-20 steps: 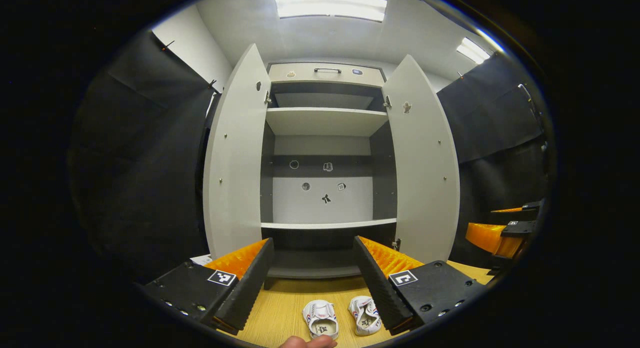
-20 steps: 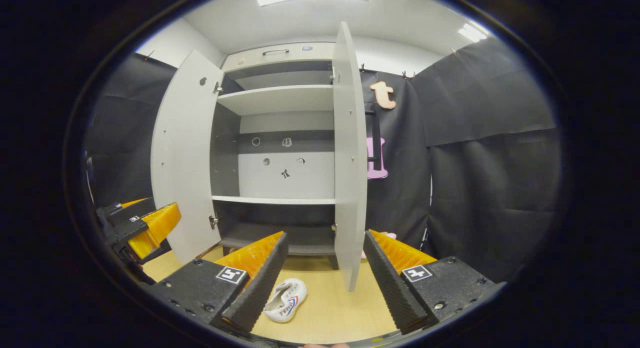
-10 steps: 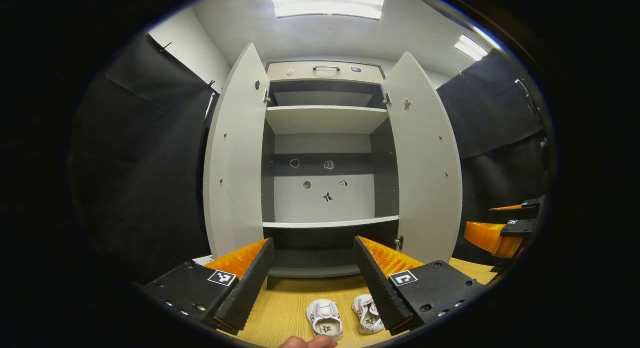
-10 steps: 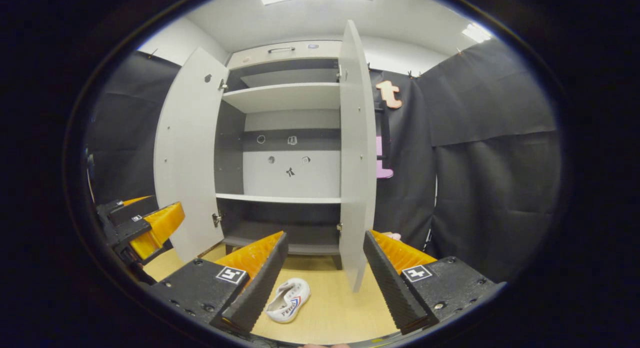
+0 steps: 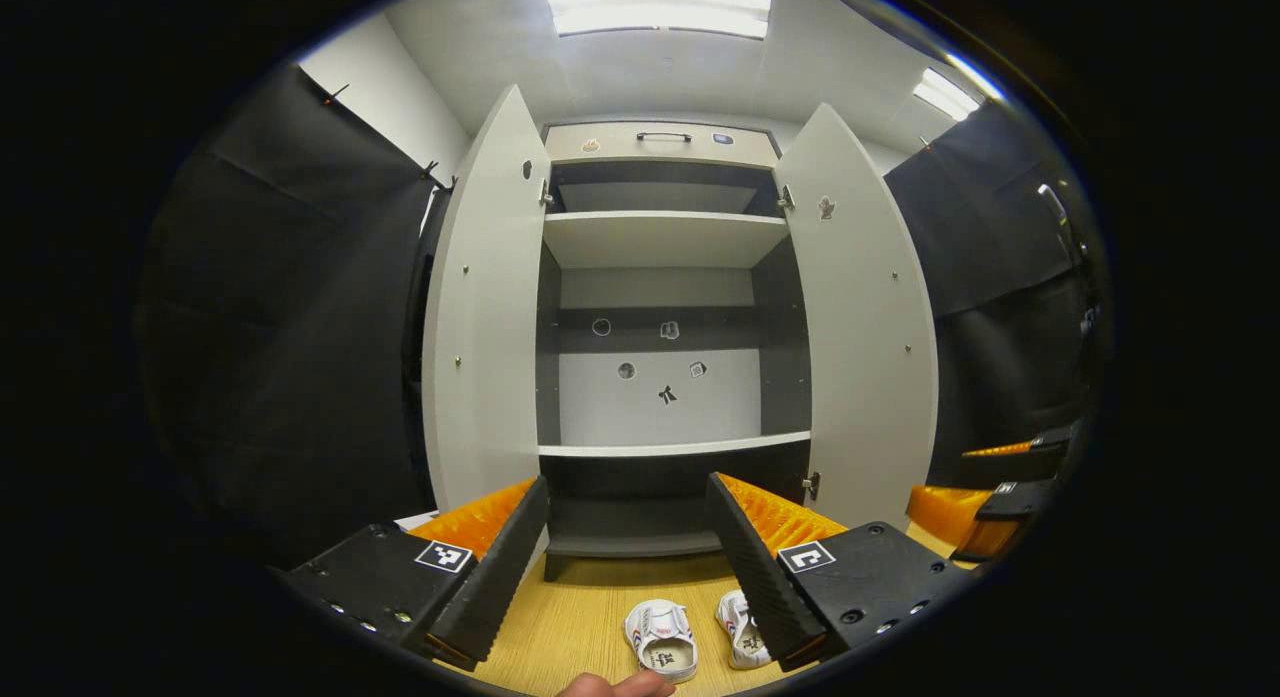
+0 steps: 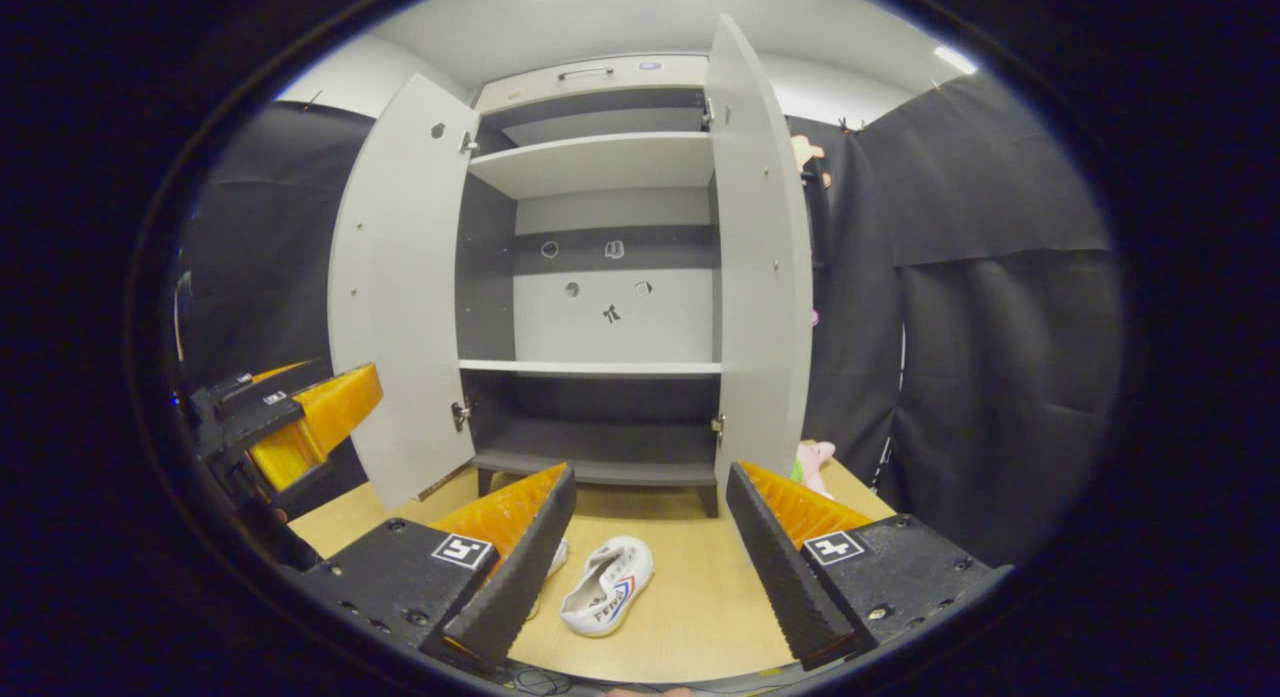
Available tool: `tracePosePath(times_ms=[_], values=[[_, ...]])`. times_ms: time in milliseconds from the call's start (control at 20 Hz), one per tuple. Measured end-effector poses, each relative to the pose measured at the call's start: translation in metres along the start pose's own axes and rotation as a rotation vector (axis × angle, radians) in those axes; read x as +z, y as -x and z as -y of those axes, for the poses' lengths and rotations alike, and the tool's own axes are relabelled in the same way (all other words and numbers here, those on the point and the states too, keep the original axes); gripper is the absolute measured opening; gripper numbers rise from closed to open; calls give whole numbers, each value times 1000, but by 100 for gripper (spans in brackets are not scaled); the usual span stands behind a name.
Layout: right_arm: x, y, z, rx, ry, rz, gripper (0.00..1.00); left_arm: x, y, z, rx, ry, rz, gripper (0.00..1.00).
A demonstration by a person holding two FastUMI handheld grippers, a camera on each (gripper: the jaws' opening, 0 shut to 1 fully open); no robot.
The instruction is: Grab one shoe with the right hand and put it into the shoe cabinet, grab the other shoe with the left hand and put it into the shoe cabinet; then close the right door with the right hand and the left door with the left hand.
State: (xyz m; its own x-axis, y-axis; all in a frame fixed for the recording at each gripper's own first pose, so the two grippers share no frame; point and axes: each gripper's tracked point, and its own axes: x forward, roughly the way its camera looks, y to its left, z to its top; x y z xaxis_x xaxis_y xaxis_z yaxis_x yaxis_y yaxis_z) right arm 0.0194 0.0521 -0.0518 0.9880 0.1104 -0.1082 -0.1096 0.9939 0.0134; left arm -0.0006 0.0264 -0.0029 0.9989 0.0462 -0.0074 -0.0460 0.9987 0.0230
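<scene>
White shoes (image 6: 607, 599) lie on the floor beneath both grippers' spread, empty fingers (image 6: 520, 567).

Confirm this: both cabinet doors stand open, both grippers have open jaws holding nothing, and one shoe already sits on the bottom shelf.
Not quite: no shoe is on the bottom shelf. Both shoes still lie on the wooden floor before the cabinet, as the left gripper view shows: one shoe beside the other shoe. The rest holds: left door and right door open, left gripper and right gripper open and empty.
</scene>
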Motion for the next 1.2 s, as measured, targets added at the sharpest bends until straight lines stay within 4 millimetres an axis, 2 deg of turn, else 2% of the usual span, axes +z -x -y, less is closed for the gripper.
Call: tracePosePath(times_ms=[150, 200, 250, 300, 400, 500, 650, 800, 850, 950, 1050, 1150, 1200], values=[[-24, -15, -22, 56, -4, -49, 98, -3, 2, -8, 12, -3, -10, 95], [-33, -21, -30, 78, -3, -65, 94, -4, 4, -11, 14, -6, -11, 95], [-44, -27, -37, 97, -3, -89, 98, -5, 5, -15, 20, -9, -14, 95], [-56, -33, -44, 110, -5, -112, 94, -6, 6, -19, 26, -11, -18, 95], [-82, -45, -55, 138, -10, -166, 93, -8, 7, -28, 35, -11, -22, 95], [-110, -58, -64, 150, -18, -233, 100, -11, 8, -37, 45, -11, -31, 95], [-148, -78, -73, 167, -51, -319, 90, -17, 10, -49, 57, -9, -45, 95], [-185, -98, -75, 160, -68, -400, 78, -21, 11, -60, 65, -11, -51, 95], [-197, -104, -74, 152, -74, -434, 69, -21, 10, -64, 67, -11, -51, 95], [-221, -118, -74, 144, -91, -497, 70, -26, 8, -69, 67, -6, -59, 95], [-239, -131, -73, 126, -110, -546, 68, -29, 7, -73, 64, -4, -67, 95], [-248, -143, -71, 107, -129, -563, 64, -32, 6, -74, 62, -2, -76, 95], [-252, -150, -71, 96, -130, -568, 52, -33, 5, -74, 59, 0, -80, 95]])
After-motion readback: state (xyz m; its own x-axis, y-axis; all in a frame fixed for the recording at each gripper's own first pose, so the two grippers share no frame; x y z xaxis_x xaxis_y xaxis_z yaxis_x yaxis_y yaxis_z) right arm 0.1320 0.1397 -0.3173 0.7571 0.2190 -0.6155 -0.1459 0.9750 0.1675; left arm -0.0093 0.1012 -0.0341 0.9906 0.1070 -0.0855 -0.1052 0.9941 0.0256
